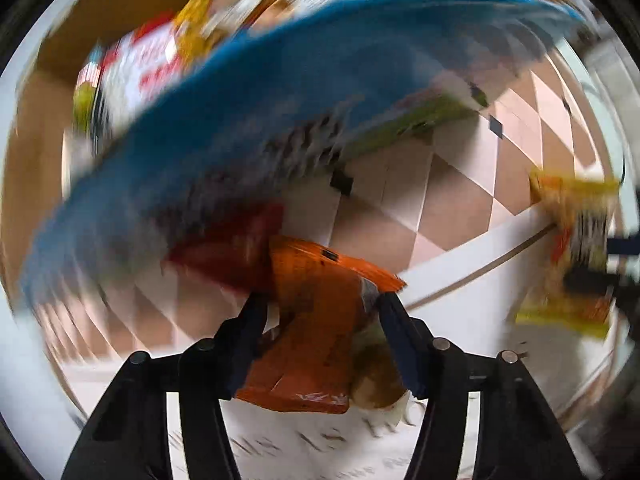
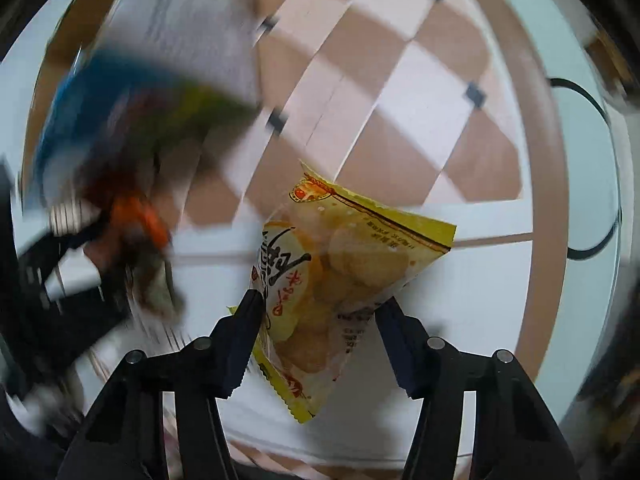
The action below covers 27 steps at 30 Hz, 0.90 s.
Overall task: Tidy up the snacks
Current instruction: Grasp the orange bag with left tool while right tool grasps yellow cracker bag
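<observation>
My left gripper [image 1: 320,312] is shut on an orange snack packet [image 1: 316,320] and holds it in the air above a checkered floor. My right gripper [image 2: 320,304] is shut on a yellow snack bag [image 2: 340,272] with round pieces showing through it, also held in the air. The yellow bag shows blurred at the right of the left wrist view [image 1: 572,256]. The orange packet shows blurred at the left of the right wrist view [image 2: 140,220].
A blue-rimmed container [image 1: 280,92], blurred, fills the upper left wrist view, with several snack packs [image 1: 144,68] behind it and a red pack [image 1: 232,248] below. A white surface [image 2: 500,280] and brown-and-white checkered tiles [image 2: 400,92] lie beneath. A black cable [image 2: 600,184] lies at right.
</observation>
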{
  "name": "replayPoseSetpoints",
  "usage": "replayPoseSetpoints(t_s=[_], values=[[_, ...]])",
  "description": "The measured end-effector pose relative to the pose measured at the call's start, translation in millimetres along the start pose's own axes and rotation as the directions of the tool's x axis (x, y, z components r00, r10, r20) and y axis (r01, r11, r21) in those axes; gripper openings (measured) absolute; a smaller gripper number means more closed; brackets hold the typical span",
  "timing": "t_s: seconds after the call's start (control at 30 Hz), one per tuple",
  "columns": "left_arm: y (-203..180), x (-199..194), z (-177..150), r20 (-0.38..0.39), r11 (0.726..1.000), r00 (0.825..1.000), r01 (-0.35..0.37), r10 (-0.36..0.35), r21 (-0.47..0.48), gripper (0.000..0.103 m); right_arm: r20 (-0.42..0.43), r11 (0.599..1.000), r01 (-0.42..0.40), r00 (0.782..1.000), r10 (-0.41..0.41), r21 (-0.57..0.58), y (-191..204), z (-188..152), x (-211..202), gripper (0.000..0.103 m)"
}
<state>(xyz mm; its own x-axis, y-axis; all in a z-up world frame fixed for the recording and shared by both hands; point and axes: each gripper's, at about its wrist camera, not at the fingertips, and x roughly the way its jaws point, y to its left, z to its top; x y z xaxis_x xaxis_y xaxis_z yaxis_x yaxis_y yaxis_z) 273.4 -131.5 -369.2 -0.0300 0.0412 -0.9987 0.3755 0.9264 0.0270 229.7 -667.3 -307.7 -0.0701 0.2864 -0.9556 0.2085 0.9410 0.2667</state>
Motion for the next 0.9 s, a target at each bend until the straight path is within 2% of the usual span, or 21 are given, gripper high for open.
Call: replayPoseSetpoints(t_s=[0.07, 0.13, 0.2, 0.27, 0.37, 0.43, 0.5, 0.6, 0.7, 0.77, 0.8, 0.9], values=[[10, 4, -11, -0.041, 0.992, 0.997, 0.063, -0.068, -0.107, 0.056, -0.036, 0.998, 0.014, 0.999, -0.016, -0.057, 2, -6, 3, 0.061], [20, 11, -26, -0.083, 0.970, 0.989, 0.105, -0.125, -0.218, 0.056, -0.067, 0.998, 0.012, 0.998, -0.016, -0.058, -2, -9, 6, 0.062], [31, 19, -44, -0.099, 0.932, 0.976, 0.151, -0.193, -0.330, 0.056, -0.062, 0.999, 0.013, 0.998, -0.015, -0.032, -9, -13, 4, 0.064], [38, 26, -58, -0.104, 0.898, 0.966, 0.178, -0.237, -0.403, 0.055, -0.036, 1.000, 0.010, 0.999, -0.010, 0.008, -14, -17, 0, 0.068], [40, 27, -69, -0.092, 0.882, 0.964, 0.185, -0.248, -0.433, 0.055, -0.003, 0.998, 0.012, 1.000, -0.012, 0.064, -16, -24, -6, 0.071], [39, 27, -73, -0.088, 0.888, 0.968, 0.178, -0.236, -0.424, 0.055, 0.007, 0.996, 0.030, 0.999, -0.031, 0.088, -16, -30, -6, 0.071], [29, 28, -79, -0.094, 0.906, 0.974, 0.155, -0.208, -0.394, 0.055, 0.009, 0.992, 0.016, 1.000, -0.017, 0.122, -11, -36, 1, 0.071], [15, 27, -78, -0.103, 0.924, 0.980, 0.122, -0.169, -0.363, 0.055, 0.007, 0.987, 0.034, 0.999, -0.035, 0.160, -3, -26, 5, 0.071], [6, 26, -76, -0.105, 0.933, 0.985, 0.095, -0.139, -0.346, 0.054, 0.023, 0.978, 0.058, 0.998, -0.064, 0.199, 0, -24, 11, 0.072], [2, 25, -77, -0.096, 0.935, 0.987, 0.089, -0.129, -0.344, 0.050, 0.052, 0.976, 0.068, 0.995, -0.081, 0.206, 2, -21, 11, 0.072], [0, 20, -70, -0.094, 0.936, 0.988, 0.087, -0.126, -0.342, 0.048, 0.060, 0.976, 0.078, 0.994, -0.092, 0.203, 3, -20, 10, 0.071], [-8, 14, -71, -0.084, 0.936, 0.988, 0.092, -0.128, -0.340, 0.044, 0.079, 0.980, 0.101, 0.990, -0.115, 0.170, 11, -22, 13, 0.060]])
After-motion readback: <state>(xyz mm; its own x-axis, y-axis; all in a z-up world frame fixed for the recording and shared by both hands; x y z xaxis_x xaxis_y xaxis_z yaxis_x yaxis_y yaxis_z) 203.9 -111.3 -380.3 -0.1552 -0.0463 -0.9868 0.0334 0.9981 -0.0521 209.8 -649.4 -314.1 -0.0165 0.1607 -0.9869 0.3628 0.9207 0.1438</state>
